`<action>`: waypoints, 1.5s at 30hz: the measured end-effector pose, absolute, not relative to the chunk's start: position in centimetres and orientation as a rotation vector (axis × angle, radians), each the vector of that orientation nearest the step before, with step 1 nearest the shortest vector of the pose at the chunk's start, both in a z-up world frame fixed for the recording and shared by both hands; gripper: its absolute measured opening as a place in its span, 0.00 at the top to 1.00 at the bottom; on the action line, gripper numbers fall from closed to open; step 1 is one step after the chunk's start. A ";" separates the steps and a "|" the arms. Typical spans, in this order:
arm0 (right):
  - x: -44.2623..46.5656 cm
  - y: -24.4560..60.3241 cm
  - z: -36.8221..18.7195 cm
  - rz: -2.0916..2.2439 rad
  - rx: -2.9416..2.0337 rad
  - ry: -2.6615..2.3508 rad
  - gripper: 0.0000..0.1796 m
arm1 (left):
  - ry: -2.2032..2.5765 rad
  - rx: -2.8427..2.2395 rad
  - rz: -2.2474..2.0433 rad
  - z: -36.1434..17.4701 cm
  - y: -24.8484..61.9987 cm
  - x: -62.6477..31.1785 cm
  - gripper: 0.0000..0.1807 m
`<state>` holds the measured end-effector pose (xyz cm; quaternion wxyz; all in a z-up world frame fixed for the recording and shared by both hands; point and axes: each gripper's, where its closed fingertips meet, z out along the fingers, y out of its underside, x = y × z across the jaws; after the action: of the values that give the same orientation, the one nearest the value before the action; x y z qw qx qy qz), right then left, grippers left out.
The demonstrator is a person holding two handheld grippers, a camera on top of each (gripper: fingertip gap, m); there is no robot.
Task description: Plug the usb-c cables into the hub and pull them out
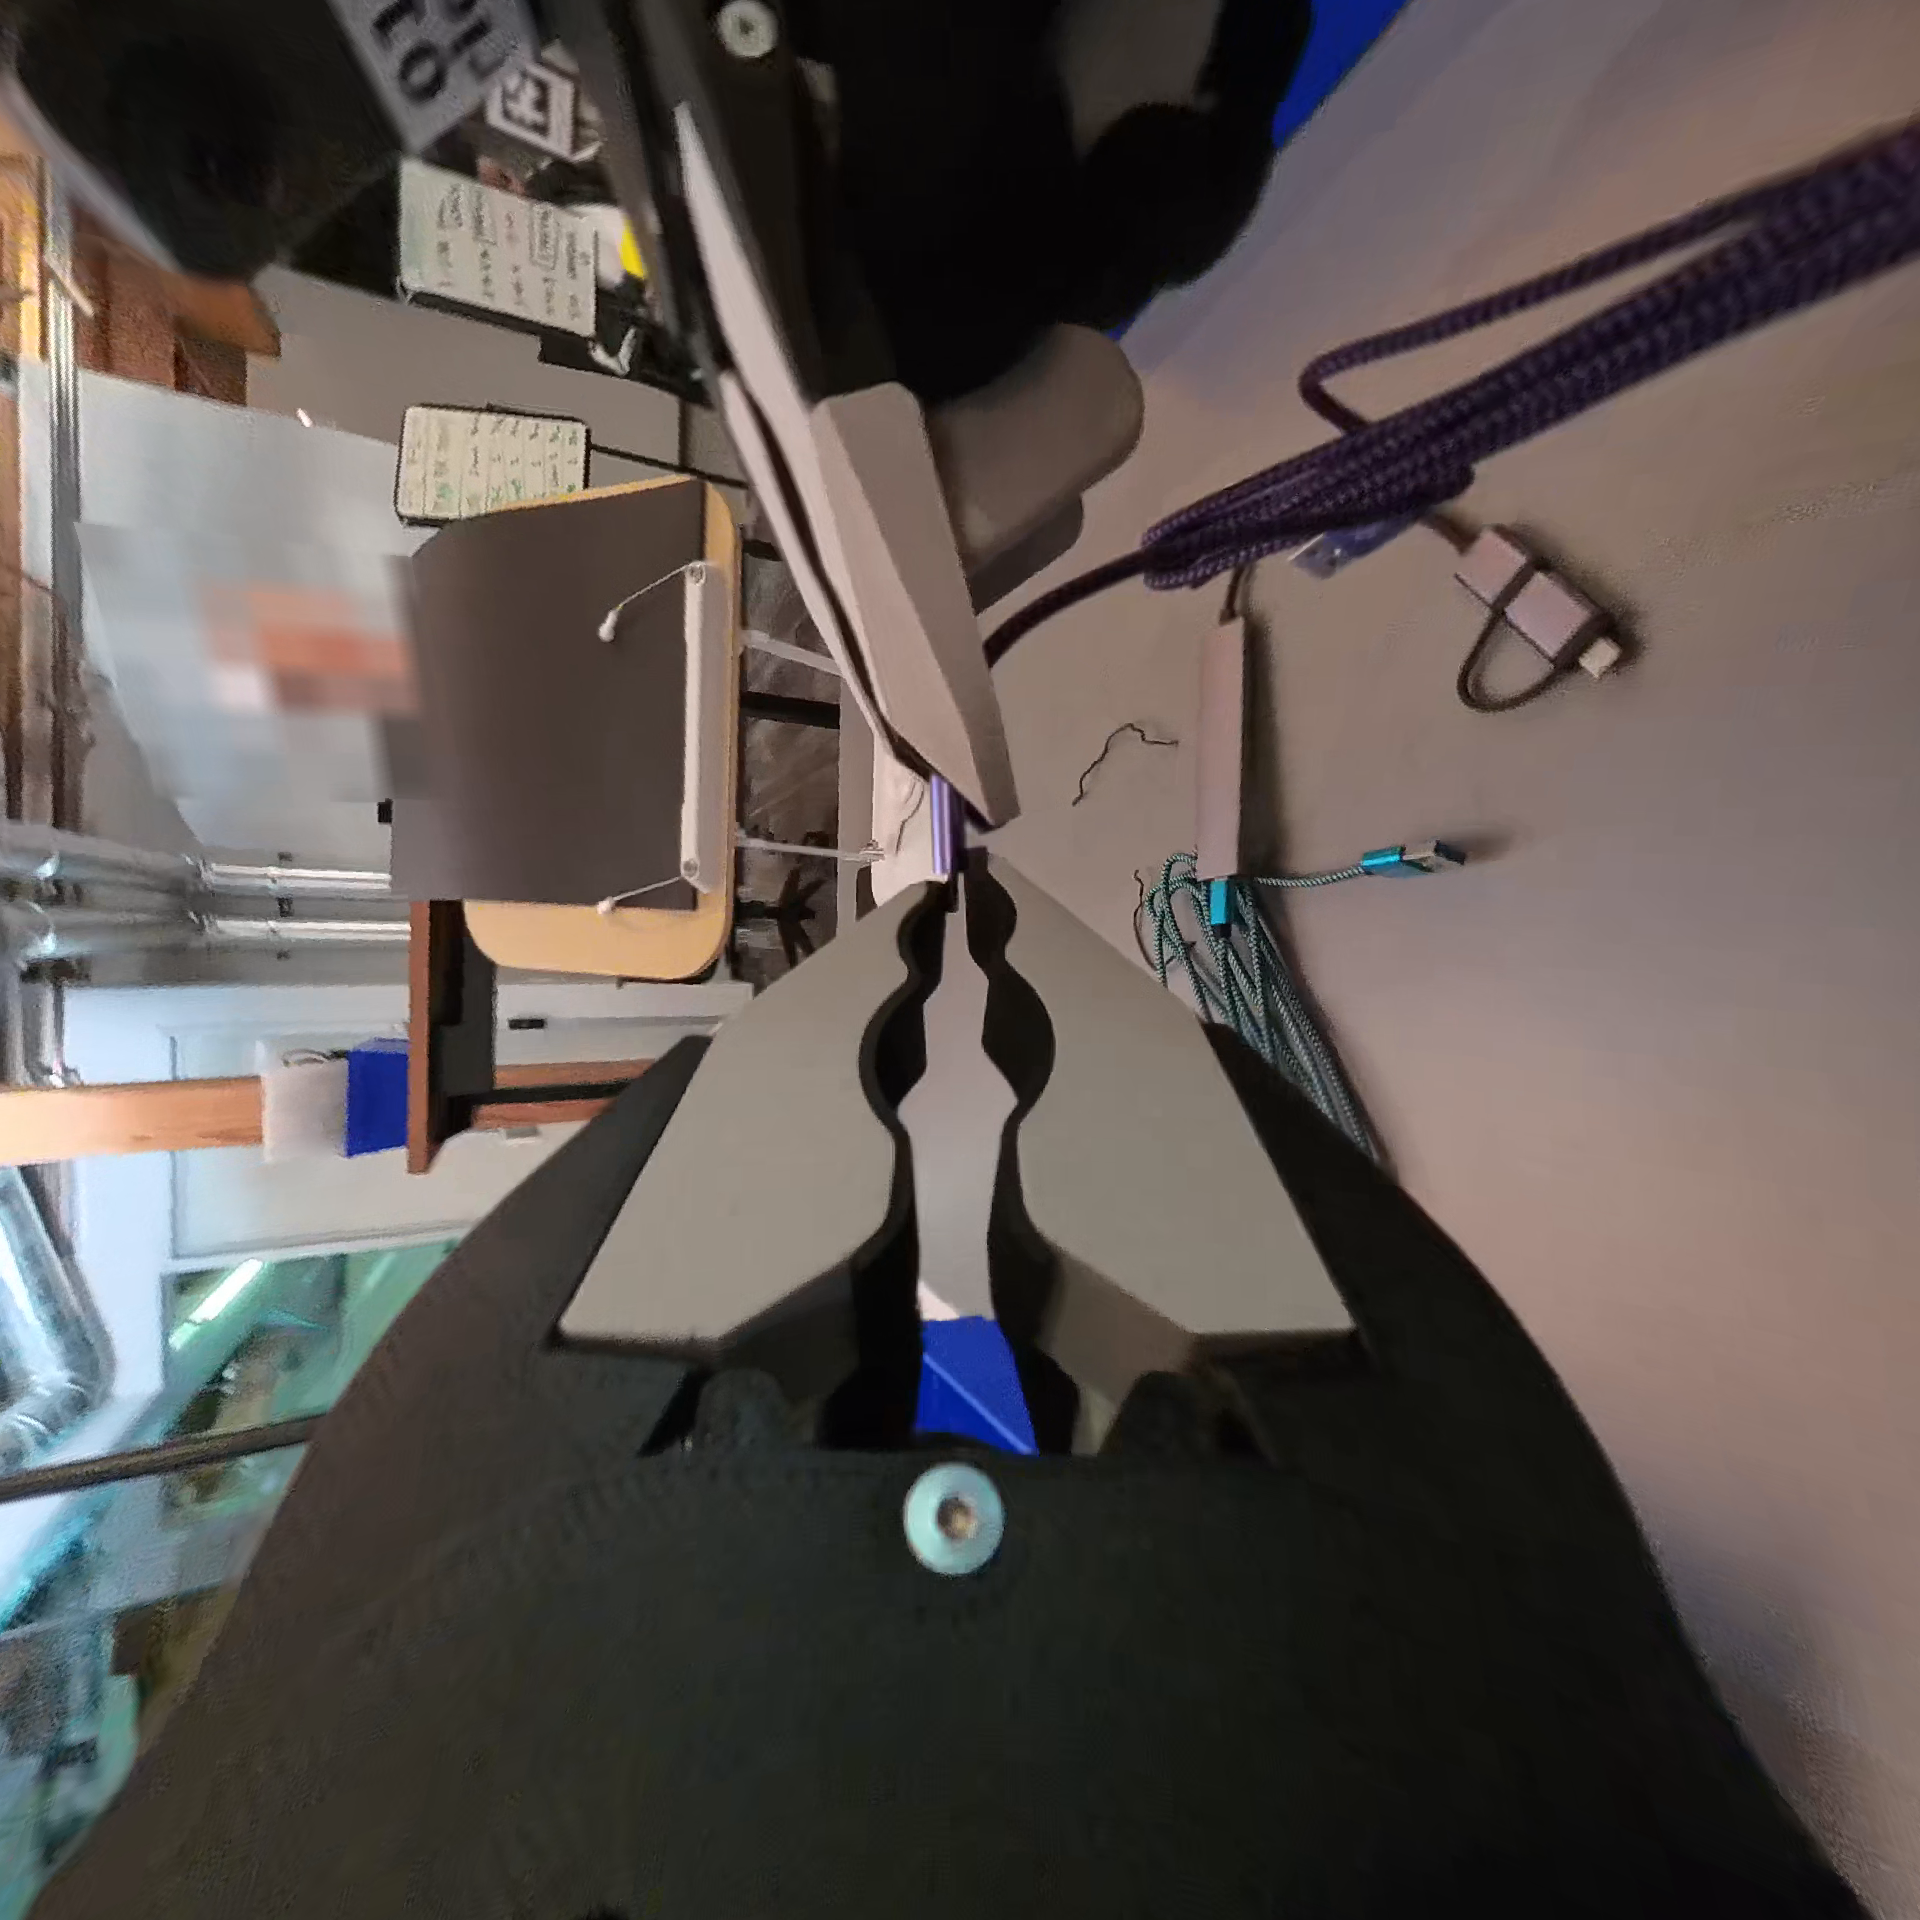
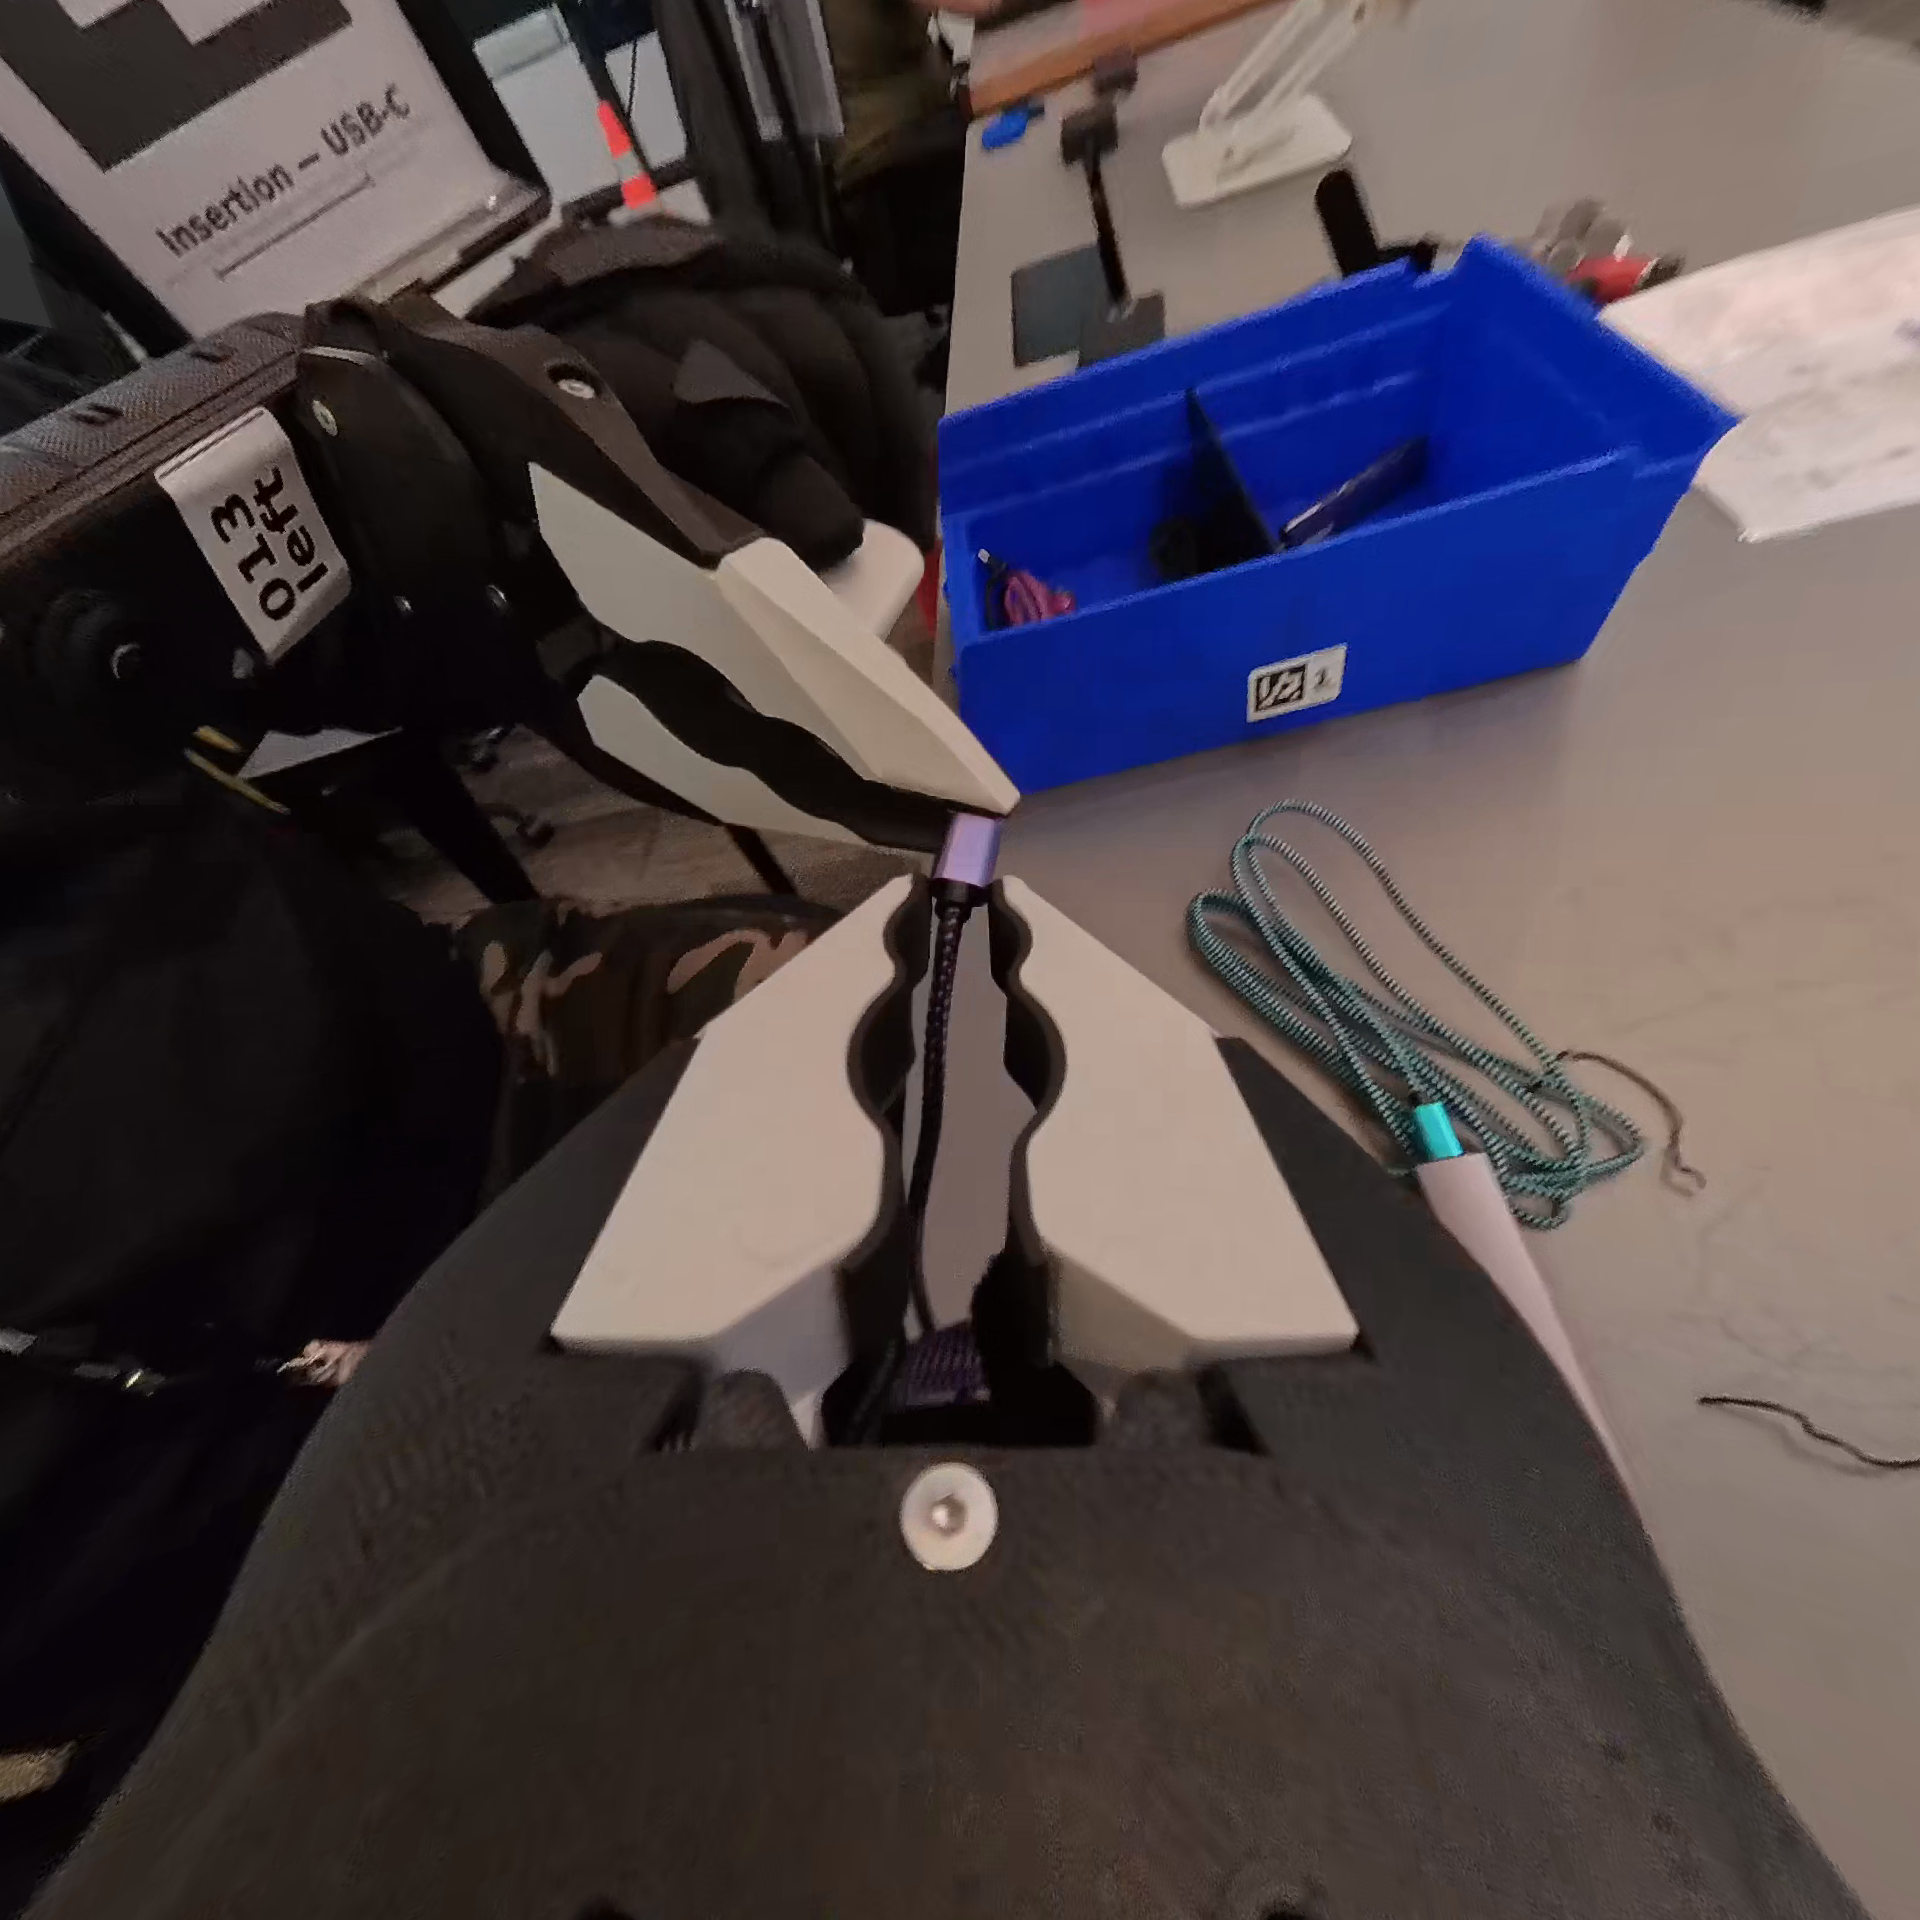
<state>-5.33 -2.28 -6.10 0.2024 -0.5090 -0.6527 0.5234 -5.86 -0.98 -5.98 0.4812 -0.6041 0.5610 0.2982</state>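
The purple USB-C connector (image 2: 968,847) sticks out past my right gripper (image 2: 958,885), which is shut on the purple braided cable (image 2: 935,1039) just behind it. My left gripper (image 2: 982,816) comes in from the left with its tips closed on the connector's free end. In the left wrist view the connector (image 1: 943,831) sits just past my left gripper (image 1: 958,883), with the right gripper (image 1: 982,816) coming from above. The slim grey hub (image 1: 1221,748) lies on the table to the right, with a teal connector (image 1: 1218,902) at its end. It also shows in the right wrist view (image 2: 1475,1210).
A blue divided bin (image 2: 1455,613) stands on the grey table (image 2: 1558,935) behind the grippers. The teal braided cable (image 2: 1382,1018) lies coiled by the hub. A small grey adapter with a short loop (image 1: 1527,608) lies beyond the purple cable bundle (image 1: 1455,447). The table edge is at the left. My two grippers' fingertips are within a few centimetres of each other.
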 end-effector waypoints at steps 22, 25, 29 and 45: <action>-8.0 -0.1 -2.7 1.572 -1.361 -1.463 0.95 | 1.063 -1.537 0.707 -3.7 0.5 -8.0 0.99; -8.1 -0.1 -2.5 1.581 -1.359 -1.443 0.95 | 1.046 -1.532 0.732 -3.5 0.6 -8.1 0.99; -8.2 -0.1 -2.4 1.606 -1.376 -1.417 0.96 | 1.033 -1.529 0.753 -3.4 0.6 -8.2 1.00; -8.5 0.3 -1.8 1.660 -1.408 -1.334 0.96 | 0.967 -1.528 0.761 -3.0 1.1 -8.7 0.99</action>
<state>-8.53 0.30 -1.84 0.2900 -0.5278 -0.5002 0.6222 -8.74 1.10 -2.99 0.5561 -0.6473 0.4097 0.3223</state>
